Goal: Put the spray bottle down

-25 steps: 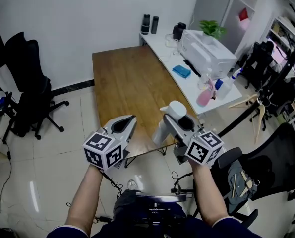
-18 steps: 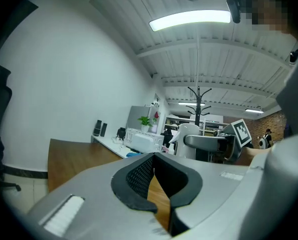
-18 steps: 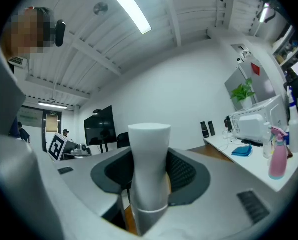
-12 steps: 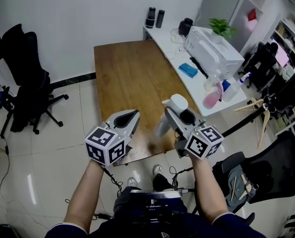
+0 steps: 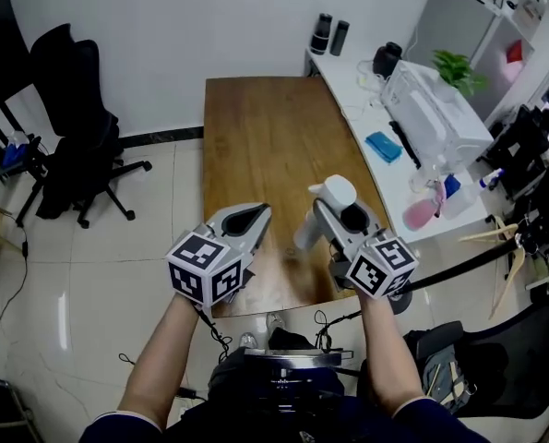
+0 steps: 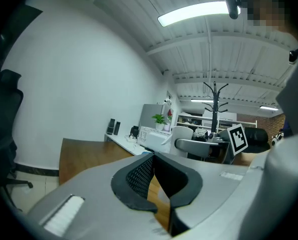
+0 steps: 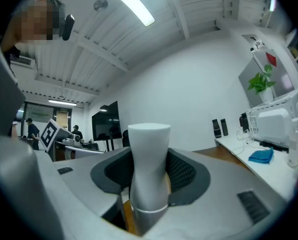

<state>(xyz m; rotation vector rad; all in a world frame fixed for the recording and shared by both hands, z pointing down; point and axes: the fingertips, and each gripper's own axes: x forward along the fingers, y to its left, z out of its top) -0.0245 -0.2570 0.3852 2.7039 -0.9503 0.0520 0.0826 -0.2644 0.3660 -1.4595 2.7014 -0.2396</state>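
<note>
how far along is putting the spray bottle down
Done: the right gripper has the spray bottle clamped over the near end of the wooden table. In hand: the bottle appears to be off the surface, not yet set down. Left: lower it onto the table and open the jaws. The left gripper is shut and empty.

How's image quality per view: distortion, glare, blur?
Head view: sharp, wide-angle, light streak on the glossy tiled floor. Left gripper view: heavy fisheye, black corners, ceiling strip light blown out. Right gripper view: same fisheye; white plastic spray bottle fills centre.
</note>
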